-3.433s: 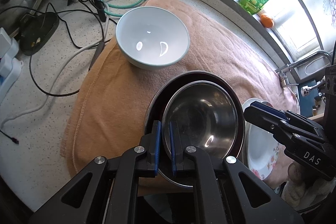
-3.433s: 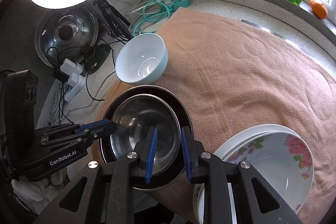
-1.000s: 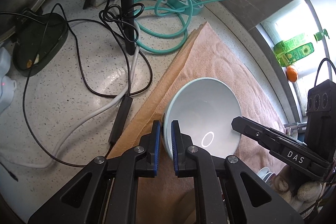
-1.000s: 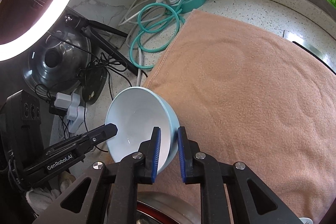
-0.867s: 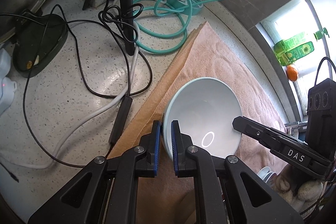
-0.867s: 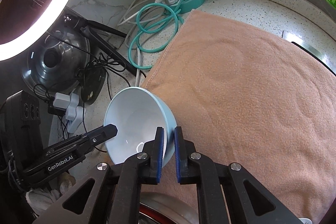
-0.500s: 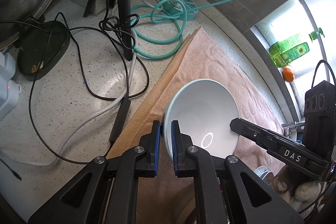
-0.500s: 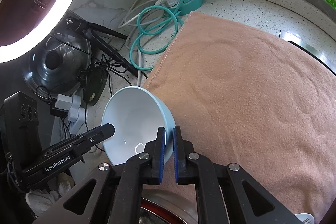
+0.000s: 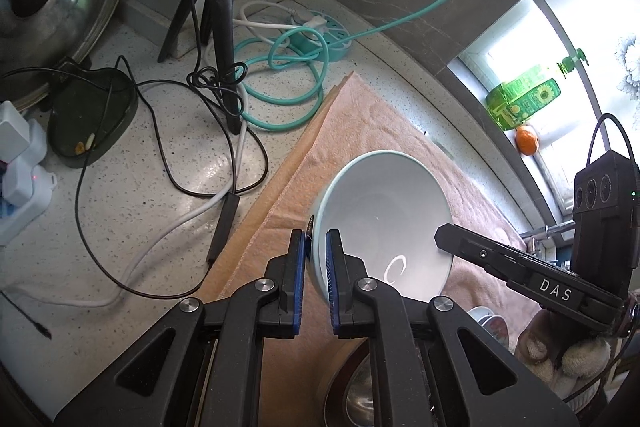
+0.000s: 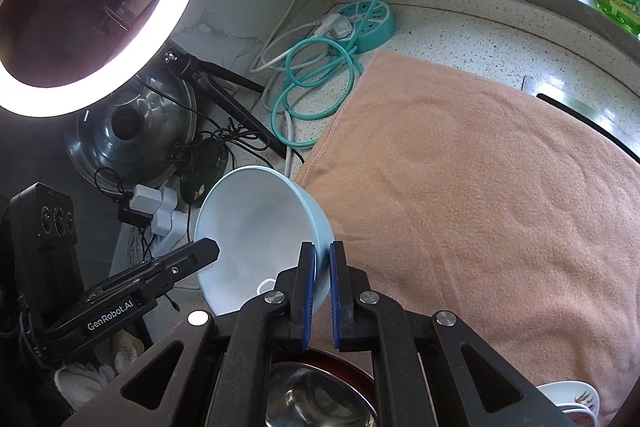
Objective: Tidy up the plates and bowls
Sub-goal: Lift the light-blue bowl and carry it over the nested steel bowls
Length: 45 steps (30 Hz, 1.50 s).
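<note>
Speckled stone table [image 9: 132, 195], corner by a window; a peach terry towel [image 10: 480, 187] covers most of it, with cables, a tripod and a lit ring light [image 10: 100, 7] at the back.

Pale blue glazed ceramic bowl [image 9: 380, 211] is tilted, apparently lifted off the towel, at the towel's left edge. Left hand-held gripper [image 9: 316, 279] is closed on the near-left rim, one pad inside, one outside. Right hand-held gripper [image 10: 319, 295] is clamped on the opposite rim the same way.

Judgement on handling:
- Rigid and glossy, so likely slippery against the pads; brittle if dropped on stone.
- Moderate weight; the thin rim gives little bite, so two opposed rim grips suit it better than one.
- Keep it level and avoid pulling the grippers apart.

Steel bowl inside a dark red dish [image 10: 320, 403] sits directly below, the probable nesting spot. Floral white plate [image 10: 568, 403] shows at the lower right edge.
</note>
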Each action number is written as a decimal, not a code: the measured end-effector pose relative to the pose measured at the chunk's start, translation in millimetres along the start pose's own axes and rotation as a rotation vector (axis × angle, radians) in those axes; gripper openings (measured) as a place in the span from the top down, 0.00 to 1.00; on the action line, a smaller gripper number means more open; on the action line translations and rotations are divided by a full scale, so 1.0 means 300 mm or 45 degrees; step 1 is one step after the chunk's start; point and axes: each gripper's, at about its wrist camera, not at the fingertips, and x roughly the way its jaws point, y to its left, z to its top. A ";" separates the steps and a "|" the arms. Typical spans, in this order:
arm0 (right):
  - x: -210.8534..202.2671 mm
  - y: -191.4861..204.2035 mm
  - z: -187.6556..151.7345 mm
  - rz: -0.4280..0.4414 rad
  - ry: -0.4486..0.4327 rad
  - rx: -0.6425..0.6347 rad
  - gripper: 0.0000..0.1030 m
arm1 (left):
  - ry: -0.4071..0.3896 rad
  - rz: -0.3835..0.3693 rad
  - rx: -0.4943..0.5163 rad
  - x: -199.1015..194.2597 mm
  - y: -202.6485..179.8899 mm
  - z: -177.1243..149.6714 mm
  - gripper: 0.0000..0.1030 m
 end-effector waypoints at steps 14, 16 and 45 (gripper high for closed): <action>-0.119 0.027 -0.092 -0.008 -0.061 -0.005 0.93 | -0.019 -0.045 0.063 -0.078 -0.048 -0.063 0.92; -0.136 0.028 -0.105 -0.005 -0.068 -0.002 0.93 | -0.018 -0.052 0.072 -0.085 -0.056 -0.075 0.92; -0.240 -0.036 -0.325 -0.017 -0.067 0.078 0.93 | 0.080 -0.104 0.118 -0.084 -0.118 -0.231 0.92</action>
